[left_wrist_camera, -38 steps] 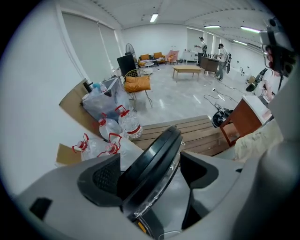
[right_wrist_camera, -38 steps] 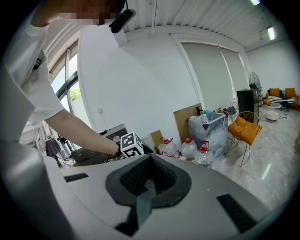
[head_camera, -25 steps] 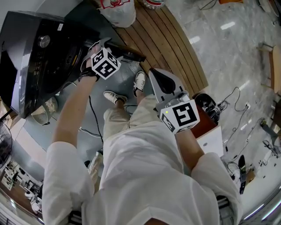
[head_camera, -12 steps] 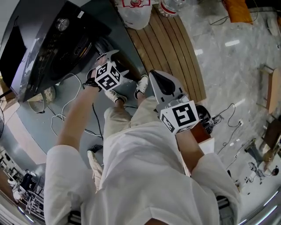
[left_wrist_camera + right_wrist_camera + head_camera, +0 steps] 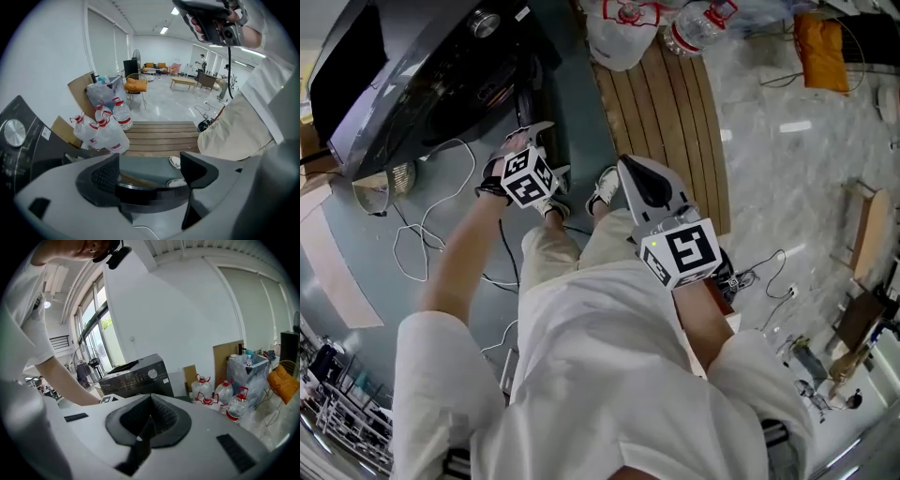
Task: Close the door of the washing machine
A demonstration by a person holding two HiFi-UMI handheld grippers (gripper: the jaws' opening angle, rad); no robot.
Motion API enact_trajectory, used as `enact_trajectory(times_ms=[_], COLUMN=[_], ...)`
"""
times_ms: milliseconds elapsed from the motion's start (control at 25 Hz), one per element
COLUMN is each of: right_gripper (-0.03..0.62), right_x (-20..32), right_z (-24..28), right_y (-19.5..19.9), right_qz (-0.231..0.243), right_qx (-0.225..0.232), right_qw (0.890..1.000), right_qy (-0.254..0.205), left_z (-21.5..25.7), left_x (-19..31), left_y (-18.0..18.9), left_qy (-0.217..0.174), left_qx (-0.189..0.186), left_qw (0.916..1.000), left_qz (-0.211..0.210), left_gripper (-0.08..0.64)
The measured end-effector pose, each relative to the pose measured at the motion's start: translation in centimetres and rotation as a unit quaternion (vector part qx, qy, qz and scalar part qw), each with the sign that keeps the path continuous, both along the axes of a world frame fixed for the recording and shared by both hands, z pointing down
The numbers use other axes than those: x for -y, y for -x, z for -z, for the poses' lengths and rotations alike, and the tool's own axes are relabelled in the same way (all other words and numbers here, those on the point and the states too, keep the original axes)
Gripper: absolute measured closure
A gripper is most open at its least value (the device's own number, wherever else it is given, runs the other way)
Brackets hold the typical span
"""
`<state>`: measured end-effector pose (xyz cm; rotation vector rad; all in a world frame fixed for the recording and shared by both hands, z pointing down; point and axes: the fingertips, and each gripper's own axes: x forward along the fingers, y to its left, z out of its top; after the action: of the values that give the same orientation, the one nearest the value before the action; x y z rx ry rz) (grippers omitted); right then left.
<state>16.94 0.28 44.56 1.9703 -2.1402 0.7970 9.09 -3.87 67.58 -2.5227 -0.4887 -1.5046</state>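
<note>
Left gripper view: left gripper point(image 5: 150, 171), jaws apart, beside the washing machine point(image 5: 21, 140); right gripper point(image 5: 149, 420), jaws together, midair.

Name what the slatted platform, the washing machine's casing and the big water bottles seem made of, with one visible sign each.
The slatted platform: wood, matte brown; parallel planks with gaps. The washing machine casing: likely painted metal or plastic, dark, glossy; it catches highlights. The water bottles: clear plastic; see-through, red caps and handles.
</note>
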Motion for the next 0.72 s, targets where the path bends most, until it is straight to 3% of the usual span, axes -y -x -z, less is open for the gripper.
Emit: enact_trajectory(times_ms=[120,240,360,480,600,720], right_gripper=[0.594,0.594,0.594,0.594,0.594,0.594], right_x=[1.2,2.3,3.7,5.4,7.0,8.7], right_z=[0.3,0.4,0.8,0.9,0.8,0.8], right_y=[1.5,3.2,5.2,7.4,9.4,11.2], right_qz=[0.011,0.021,0.039,0.055,0.070,0.081], right_qx=[-0.002,-0.004,-0.007,-0.009,-0.012,-0.015], right_qw=[1.000,1.000,0.999,0.998,0.997,0.996], right_qy=[0.005,0.010,0.013,0.016,0.023,0.030], left_z=[1.3,2.2,2.3,1.6,-0.2,-1.5], left_x=[1.4,4.1,7.3,10.8,13.0,14.6], left_y=[2.0,5.4,9.1,12.8,15.4,16.6], left_qy=[0.003,-0.025,-0.055,-0.059,-0.032,-0.022], left_qx=[-0.023,-0.037,-0.042,-0.029,-0.007,0.004], left_qw=[0.9988,0.9935,0.9829,0.9700,0.9643,0.9651], left_qz=[0.043,0.105,0.171,0.234,0.263,0.261], left_gripper=[0.167,0.167,0.167,0.167,0.167,0.167])
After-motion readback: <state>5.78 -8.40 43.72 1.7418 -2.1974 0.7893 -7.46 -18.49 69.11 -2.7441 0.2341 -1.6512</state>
